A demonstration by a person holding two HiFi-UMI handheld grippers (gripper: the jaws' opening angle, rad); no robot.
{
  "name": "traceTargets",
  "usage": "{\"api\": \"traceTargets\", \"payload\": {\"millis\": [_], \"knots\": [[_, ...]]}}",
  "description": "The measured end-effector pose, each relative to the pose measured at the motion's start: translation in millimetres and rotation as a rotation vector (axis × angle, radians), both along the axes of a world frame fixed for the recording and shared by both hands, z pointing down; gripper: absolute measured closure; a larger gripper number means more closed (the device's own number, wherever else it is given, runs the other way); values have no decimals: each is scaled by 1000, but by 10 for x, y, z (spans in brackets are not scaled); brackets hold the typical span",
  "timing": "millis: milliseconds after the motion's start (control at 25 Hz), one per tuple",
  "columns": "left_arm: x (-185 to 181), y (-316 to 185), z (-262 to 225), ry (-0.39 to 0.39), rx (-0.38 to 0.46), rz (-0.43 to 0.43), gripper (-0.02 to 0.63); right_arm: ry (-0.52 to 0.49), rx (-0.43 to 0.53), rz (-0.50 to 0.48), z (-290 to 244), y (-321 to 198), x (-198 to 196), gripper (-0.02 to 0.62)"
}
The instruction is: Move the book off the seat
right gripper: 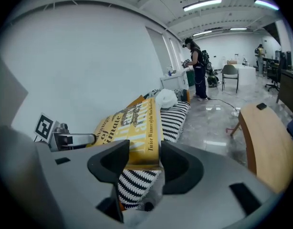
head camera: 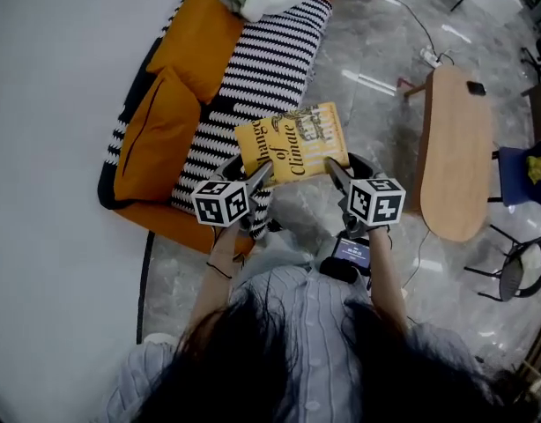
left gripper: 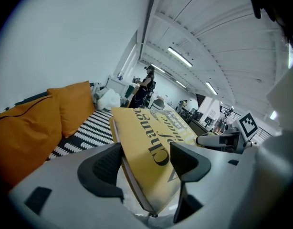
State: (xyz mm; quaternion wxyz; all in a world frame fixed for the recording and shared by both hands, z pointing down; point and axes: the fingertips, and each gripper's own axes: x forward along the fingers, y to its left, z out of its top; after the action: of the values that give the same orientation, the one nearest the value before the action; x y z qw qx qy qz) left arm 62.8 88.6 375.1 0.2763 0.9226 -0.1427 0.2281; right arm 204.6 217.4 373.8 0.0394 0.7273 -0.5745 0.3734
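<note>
The yellow paperback book with black title lettering [head camera: 292, 144] is off the seat. It hangs tilted in the air, partly over the front edge of the black-and-white striped sofa seat [head camera: 262, 69] and partly over the grey marbled floor [head camera: 376, 55]. The left gripper [left gripper: 145, 152] is clamped on the book's near left corner. The right gripper [right gripper: 144, 149] stands wide but is closed across the spine edge at the near right.

Both holds sit at the near end, so most of the book reaches out unsupported. A soft cover may sag or pivot in the pads and slide out. If the two grippers drift apart, draw together or roll out of step, the book could twist, crease or pop free and drop to the floor.

The orange back cushions [head camera: 160, 139] lie beyond the seat. The oval wooden surface [head camera: 455, 148] stands well apart to the right, so a long carry there gives a slip more chance.
</note>
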Motion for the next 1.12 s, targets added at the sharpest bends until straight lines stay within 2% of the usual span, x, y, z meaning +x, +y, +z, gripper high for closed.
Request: {"api": "traceTargets", "payload": {"millis": [200,600,920,1120], "knots": [[455,348,-33,-1,9,87,288,-2,7,89,-11,486,315,379],[1357,1363,-37,-24,1,221,288,-26,6,222,-17,1634,1058,379],[1666,1573,187,-12,-10,288,288,-14,-7,280,190,1919,1244,379],[2206,2209,51,-24,6,314,288,-26,8,308,98,2590,1733,379]]}}
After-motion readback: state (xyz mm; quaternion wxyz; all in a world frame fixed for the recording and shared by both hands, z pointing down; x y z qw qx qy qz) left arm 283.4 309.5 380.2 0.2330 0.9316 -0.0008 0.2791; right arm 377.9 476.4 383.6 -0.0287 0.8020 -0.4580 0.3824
